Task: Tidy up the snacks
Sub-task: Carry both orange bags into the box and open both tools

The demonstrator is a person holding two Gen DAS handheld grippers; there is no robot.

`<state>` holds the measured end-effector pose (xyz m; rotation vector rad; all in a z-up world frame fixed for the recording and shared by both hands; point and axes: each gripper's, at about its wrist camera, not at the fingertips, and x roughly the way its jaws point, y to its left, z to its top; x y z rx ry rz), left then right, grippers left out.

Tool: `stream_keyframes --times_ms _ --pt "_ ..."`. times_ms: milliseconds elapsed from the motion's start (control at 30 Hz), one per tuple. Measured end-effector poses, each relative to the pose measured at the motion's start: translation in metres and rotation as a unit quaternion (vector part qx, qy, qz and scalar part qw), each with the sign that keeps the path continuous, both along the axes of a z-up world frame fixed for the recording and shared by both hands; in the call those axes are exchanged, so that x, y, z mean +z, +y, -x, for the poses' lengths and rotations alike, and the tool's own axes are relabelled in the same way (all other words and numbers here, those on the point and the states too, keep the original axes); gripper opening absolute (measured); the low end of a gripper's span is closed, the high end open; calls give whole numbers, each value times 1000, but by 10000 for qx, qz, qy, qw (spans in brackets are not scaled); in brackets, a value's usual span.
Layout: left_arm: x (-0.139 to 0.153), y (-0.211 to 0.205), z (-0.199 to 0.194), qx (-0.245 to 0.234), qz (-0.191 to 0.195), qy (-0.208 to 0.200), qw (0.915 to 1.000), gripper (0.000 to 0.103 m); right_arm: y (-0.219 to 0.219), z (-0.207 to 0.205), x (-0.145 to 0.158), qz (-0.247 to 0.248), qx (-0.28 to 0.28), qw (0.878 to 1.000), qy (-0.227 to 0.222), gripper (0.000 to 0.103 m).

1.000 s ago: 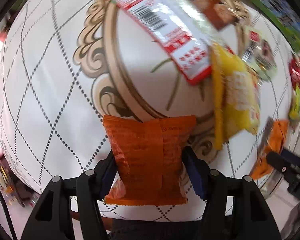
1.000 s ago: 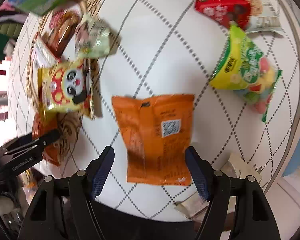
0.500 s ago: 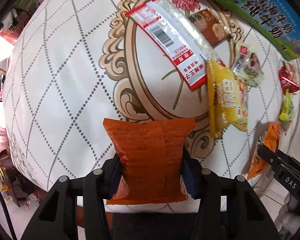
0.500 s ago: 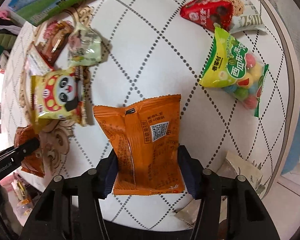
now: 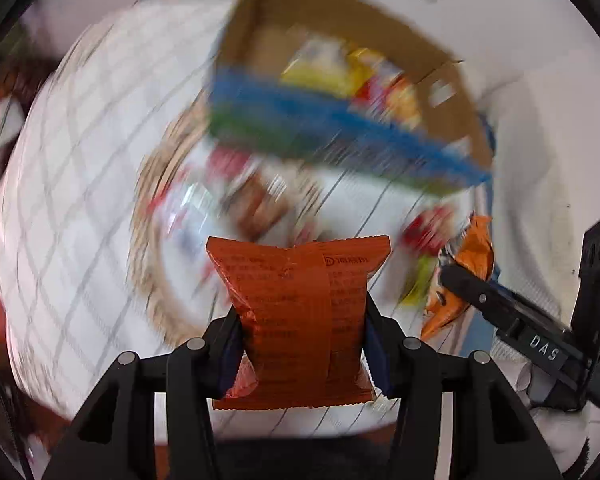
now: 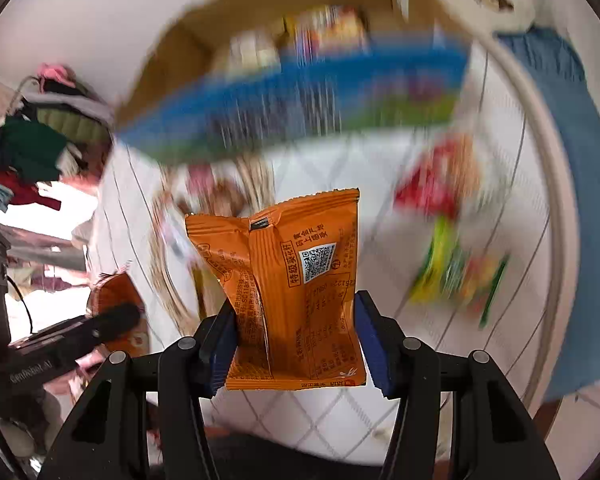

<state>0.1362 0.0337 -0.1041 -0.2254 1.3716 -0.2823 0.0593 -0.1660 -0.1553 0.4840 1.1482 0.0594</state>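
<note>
Our left claw pinches a dark orange packet by its lower half, pads pressed into both sides so the foil creases. Our right claw does the same with a lighter orange packet, the one with a square code on its back. Both packets hang clear above the white patterned table. Beyond them, at the far side of the table, stands an open cardboard box with snacks already in it, while several loose packs lie blurred on the cloth between. We judge the step to be the carry to that box. To do it well, we should keep both grips firm, bring each packet over the near blue wall, and let go only once it is above the opening.
</note>
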Motion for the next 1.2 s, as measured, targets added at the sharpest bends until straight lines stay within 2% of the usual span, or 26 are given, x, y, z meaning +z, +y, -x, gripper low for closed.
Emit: stream_keyframes --times_ms 133,300,400,600,700,733,767,833,867,900,1067,1200 --pt "29 -28 -63 -168 -247 -546 9981 49 -29 -49 48 408 -245 9980 -424 58" --pt "34 -38 -150 -175 -634 -706 9953 49 -62 -125 73 655 -453 9959 -419 58" --pt "15 -46 -203 -210 -958 -615 9933 49 -78 -171 71 786 -445 9955 -284 58" --pt "-27 -50 -279 -293 -1544 -192 9874 49 -81 -254 32 986 -331 9944 201 58" --pt "-37 -46 -293 -233 -1670 -35 9857 50 -87 -275 16 889 -369 9946 391 59" --pt "-40 -44 -297 -213 -1654 13 9860 50 -89 -280 12 891 -430 9941 452 65" --pt "-42 -43 -300 -183 -1639 34 9863 51 -89 -283 8 887 -432 9939 493 82" --pt "-46 -42 -305 -215 -1602 127 9868 65 -89 -290 -1 860 -381 9936 624 97" --pt "-47 -41 -305 -220 -1596 153 9868 82 -88 -293 -4 826 -357 9937 661 97" --pt "-46 -42 -306 -219 -1588 137 9870 87 -87 -295 -8 853 -325 9933 711 97" --pt "-46 -41 -302 -189 -1507 153 9883 87 -81 -295 -14 991 -247 9917 775 97" --pt "-46 -39 -292 -142 -1469 139 9889 87 -79 -290 -15 922 -269 9923 778 97"
